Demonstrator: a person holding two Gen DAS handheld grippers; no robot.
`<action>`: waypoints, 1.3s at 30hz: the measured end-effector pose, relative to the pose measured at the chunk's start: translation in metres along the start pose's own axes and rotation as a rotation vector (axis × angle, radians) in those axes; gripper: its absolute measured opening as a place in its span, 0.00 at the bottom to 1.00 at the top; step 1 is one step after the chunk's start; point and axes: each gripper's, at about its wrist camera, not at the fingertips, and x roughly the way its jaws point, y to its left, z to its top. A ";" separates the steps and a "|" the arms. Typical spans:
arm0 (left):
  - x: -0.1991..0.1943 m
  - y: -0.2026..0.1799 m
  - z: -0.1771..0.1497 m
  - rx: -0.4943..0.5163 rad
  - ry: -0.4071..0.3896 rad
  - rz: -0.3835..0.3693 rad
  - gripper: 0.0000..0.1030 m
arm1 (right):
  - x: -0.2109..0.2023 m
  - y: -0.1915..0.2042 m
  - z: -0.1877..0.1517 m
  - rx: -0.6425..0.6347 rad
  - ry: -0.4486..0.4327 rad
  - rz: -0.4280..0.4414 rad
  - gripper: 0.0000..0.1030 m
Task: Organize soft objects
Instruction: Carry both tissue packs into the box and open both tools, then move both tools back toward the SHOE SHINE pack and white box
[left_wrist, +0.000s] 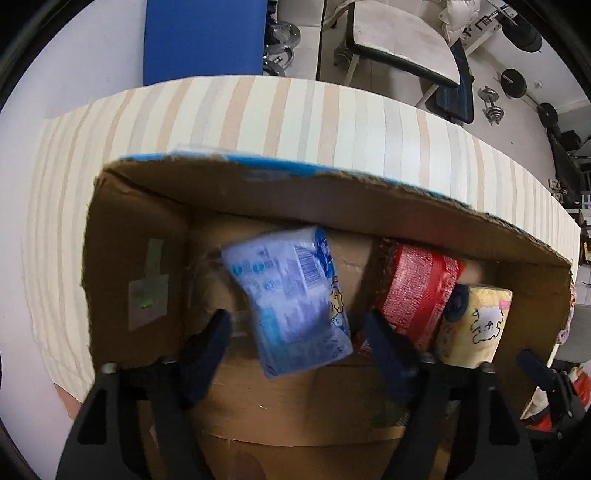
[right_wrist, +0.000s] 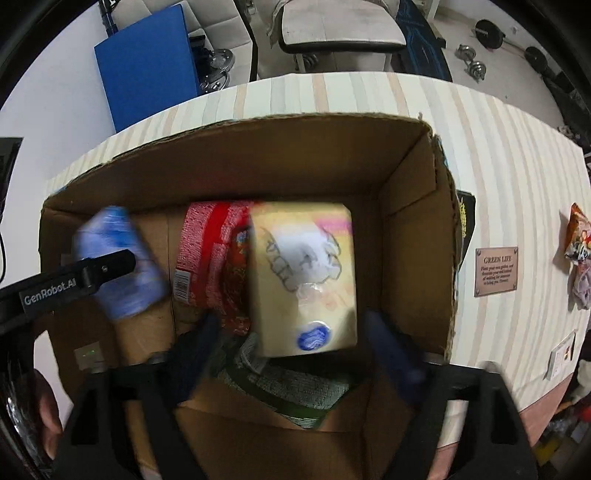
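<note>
Across the middle of both frames: striped cream-and-beige tablecloth (left_wrist: 295, 110), bearing one open brown cardboard box (right_wrist: 406, 206). Inside it, centre of my right view, a yellow soft pack with a cartoon sheep (right_wrist: 306, 280); left of it a red crinkled packet (right_wrist: 207, 258); far left a blue-and-white plastic tissue pack (left_wrist: 291, 299). My left gripper (left_wrist: 295, 332) stands released around the blue pack, pads clear. My right gripper (right_wrist: 295, 332) likewise released around the yellow pack.

I see a brown cardboard box (right_wrist: 406, 177) on a table (right_wrist: 498, 155) striped cream, beige and grey. Inside: a blue-and-white printed pack (left_wrist: 291, 299), a red pack (left_wrist: 417, 291), and a pale yellow pack (right_wrist: 306, 277) bearing a white cartoon figure.
</note>
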 end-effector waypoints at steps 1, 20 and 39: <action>-0.001 0.000 -0.001 0.004 -0.005 0.003 0.87 | -0.002 0.003 -0.001 -0.007 -0.007 -0.005 0.97; -0.062 -0.006 -0.082 0.056 -0.231 0.068 0.93 | -0.041 0.013 -0.048 -0.046 -0.071 -0.014 1.00; -0.144 -0.010 -0.203 0.023 -0.362 0.015 0.93 | -0.143 0.007 -0.158 -0.115 -0.265 0.013 1.00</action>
